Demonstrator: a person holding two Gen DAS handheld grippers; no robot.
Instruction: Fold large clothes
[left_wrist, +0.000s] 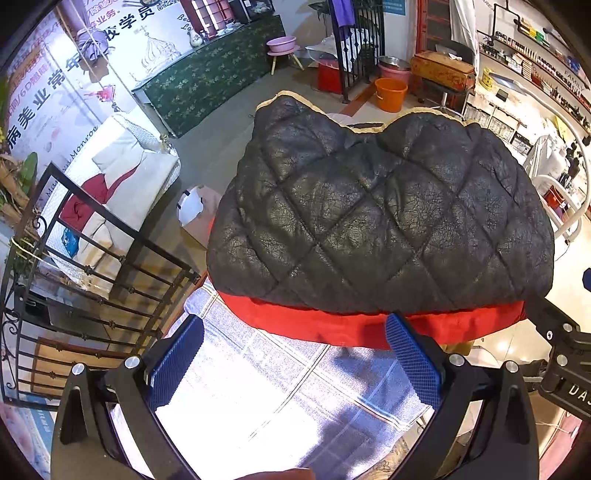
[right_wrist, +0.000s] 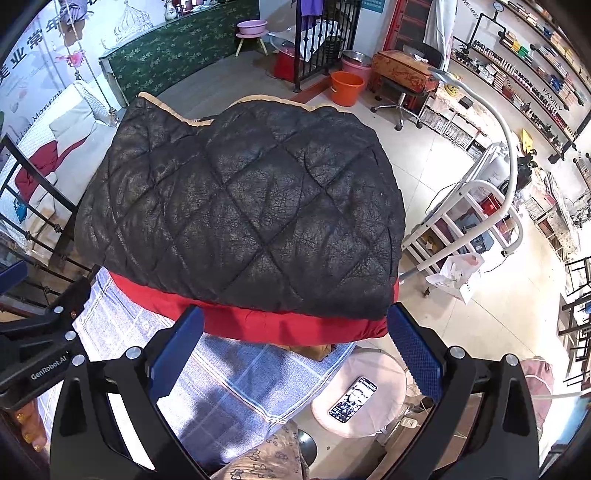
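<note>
A black quilted jacket with a tan fleece edge lies folded in a thick bundle on top of a red garment, both on a blue-and-white checked cloth. My left gripper is open just short of the bundle's near edge, nothing between its blue pads. In the right wrist view the same black jacket and red garment fill the middle, and my right gripper is open at their near edge, holding nothing. The left gripper's body shows at that view's left side.
A black iron railing stands left of the table. A pink round stool with a phone sits below the table's right side. A white rack, an orange bucket and a swivel stool stand on the tiled floor beyond.
</note>
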